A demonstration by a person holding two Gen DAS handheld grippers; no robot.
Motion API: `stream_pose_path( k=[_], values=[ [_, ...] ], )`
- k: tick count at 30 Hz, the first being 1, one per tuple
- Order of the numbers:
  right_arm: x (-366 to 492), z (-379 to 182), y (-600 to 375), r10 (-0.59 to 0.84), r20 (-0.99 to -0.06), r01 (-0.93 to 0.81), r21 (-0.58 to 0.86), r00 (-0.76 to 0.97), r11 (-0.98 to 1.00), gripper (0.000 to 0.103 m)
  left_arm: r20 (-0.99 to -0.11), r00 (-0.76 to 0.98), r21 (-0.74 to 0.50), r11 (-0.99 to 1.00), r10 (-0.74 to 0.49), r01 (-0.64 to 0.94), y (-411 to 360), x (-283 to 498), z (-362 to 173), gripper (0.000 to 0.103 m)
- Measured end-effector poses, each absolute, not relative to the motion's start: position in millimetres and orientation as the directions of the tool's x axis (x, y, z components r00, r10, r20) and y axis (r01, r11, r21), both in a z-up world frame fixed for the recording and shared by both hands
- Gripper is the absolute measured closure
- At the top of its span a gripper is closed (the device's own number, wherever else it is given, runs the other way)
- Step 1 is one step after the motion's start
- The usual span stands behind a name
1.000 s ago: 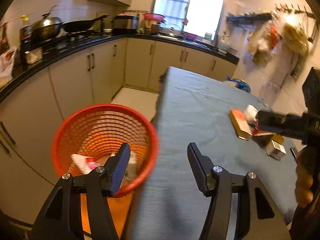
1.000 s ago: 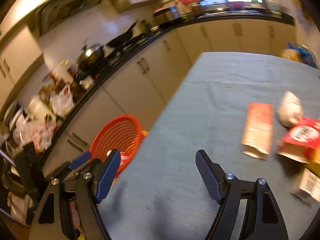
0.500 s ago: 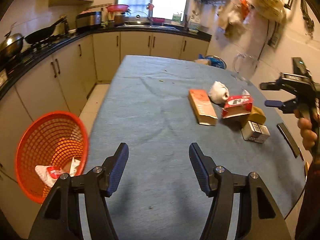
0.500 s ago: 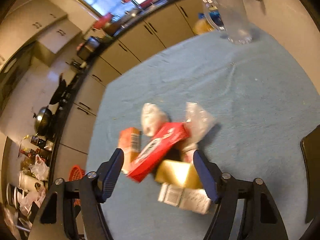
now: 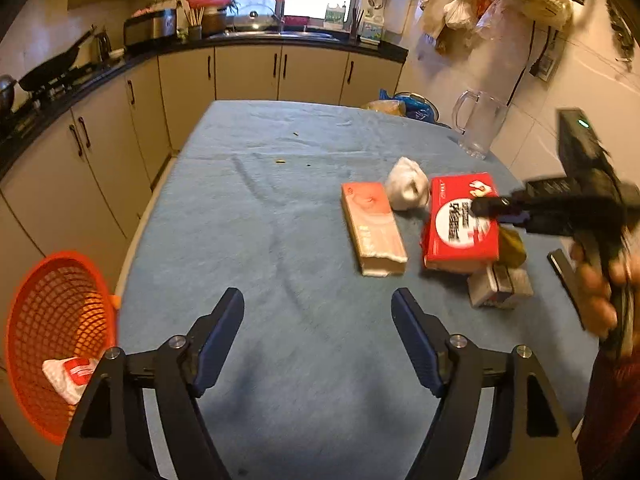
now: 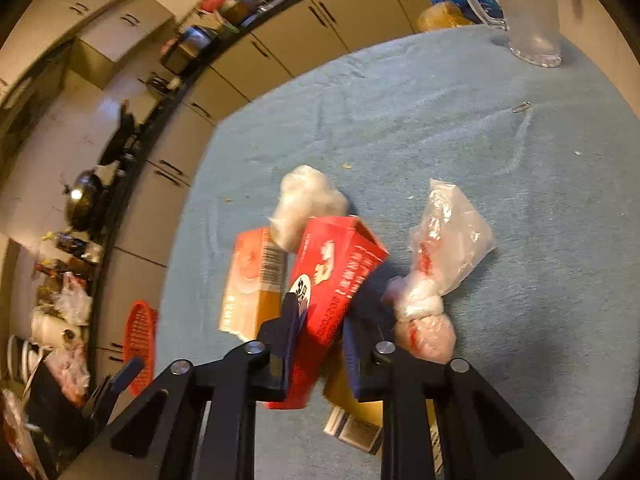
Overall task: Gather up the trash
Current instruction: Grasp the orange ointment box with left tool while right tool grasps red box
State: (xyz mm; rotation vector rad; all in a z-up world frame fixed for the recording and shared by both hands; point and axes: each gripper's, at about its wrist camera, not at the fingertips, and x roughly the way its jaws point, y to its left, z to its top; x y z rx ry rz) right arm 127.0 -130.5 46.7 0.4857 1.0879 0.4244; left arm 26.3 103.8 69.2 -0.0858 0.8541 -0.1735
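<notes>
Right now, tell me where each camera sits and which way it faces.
Left wrist: on the left gripper, looking down the blue-clothed table toward the window; its open fingers, the right gripper and a hand show.
Right wrist: on the right gripper, tilted down at the trash pile; its jaws have just been closing, pinching the red box.
Shared: red box, orange carton, white wad, orange basket, glass jug.

The red box [image 6: 336, 280] hides most of the yellow packet [image 6: 340, 394].
</notes>
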Motion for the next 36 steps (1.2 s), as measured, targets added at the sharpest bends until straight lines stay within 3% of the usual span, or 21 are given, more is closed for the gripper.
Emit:
stream_pose_path(
  k=[7, 14, 16, 19, 28, 36],
  values=[
    [86, 67, -161, 0.601, -0.563, -0.156, 0.643, 0.567, 0.75, 0.086, -0.79, 0.566, -0.226, 0.97, -0.237, 0.092, 78, 86, 55, 0.024],
    [74, 70, -188, 0.573, -0.474, -0.164, 0.658, 0.668, 0.735, 0.086, -0.839, 0.51, -0.187, 0.981, -0.191, 0.058, 40, 130, 29, 0.024],
    [73, 70, -187, 0.569, -0.471, -0.165, 0.655, 0.674, 0.738, 0.086, -0.838, 0.517, -0.169, 0.984, -0.174, 0.058, 33, 136, 24, 0.025],
    [71, 71, -184, 0.569, -0.47, -0.173, 0.649, 0.674, 0.741, 0.086, -0.85, 0.503, -0.147, 0.987, -0.156, 0.057, 29, 140, 17, 0.057],
    [64, 75, -165, 0.588, -0.461, -0.239, 0.615, 0.664, 0.752, 0.086, -0.795, 0.586, -0.136, 0.987, -0.158, 0.081, 52, 81, 33, 0.058],
    [49, 78, -109, 0.661, -0.474, -0.333, 0.603, 0.582, 0.725, 0.086, -0.718, 0.689, -0.137, 0.991, -0.099, -0.001, 122, 6, 70, 0.058]
  ],
)
